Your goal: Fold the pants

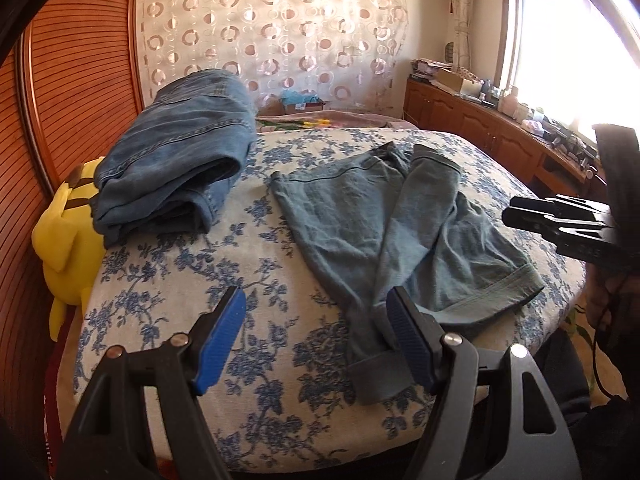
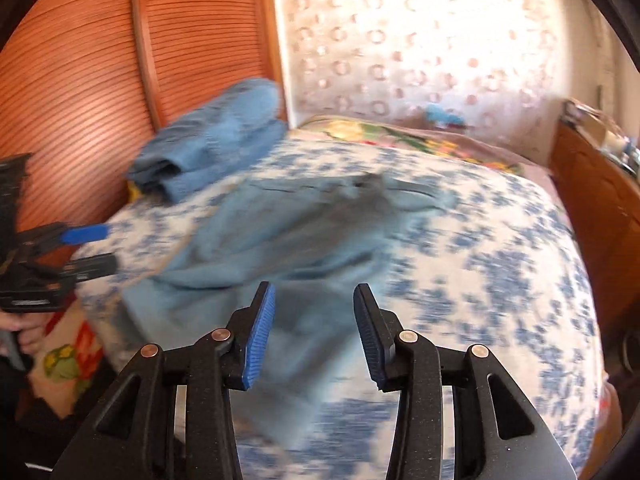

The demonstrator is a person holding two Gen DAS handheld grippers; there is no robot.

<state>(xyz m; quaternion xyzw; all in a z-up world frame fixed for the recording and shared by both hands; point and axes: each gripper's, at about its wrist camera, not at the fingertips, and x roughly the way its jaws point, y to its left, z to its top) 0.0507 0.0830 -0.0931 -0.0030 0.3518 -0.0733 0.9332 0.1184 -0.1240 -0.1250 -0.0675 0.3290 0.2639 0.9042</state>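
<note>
Left wrist view: we look down the left tool [image 1: 316, 336], its blue pads standing wide with nothing between them.
Pants, left view: the grey-green pants [image 1: 384, 216] lie on the floral bedspread [image 1: 256, 420], one leg thrown across the other, the near cuff just behind our right-hand pad.
Done so far: we judge one rough fold is in, since the legs overlap, but crookedly.
Finished pile: a folded pair of blue jeans [image 1: 176, 160] sits at the far left of the bed, beside a yellow plush toy [image 1: 68, 240].
Other tool, left view: the right tool [image 1: 560, 220] comes in from the right edge, seen side-on, clear of the cloth.
Right wrist view: blurred, but we see the right tool [image 2: 314, 336] partly apart and empty, hovering over the near leg of the pants [image 2: 280, 240].
Other tool, right view: the left tool [image 2: 92, 250] shows at the left edge, apart and holding nothing.
Left to do: we reckon the legs need squaring up, then folding across to a compact stack like the jeans [image 2: 212, 140].
</note>
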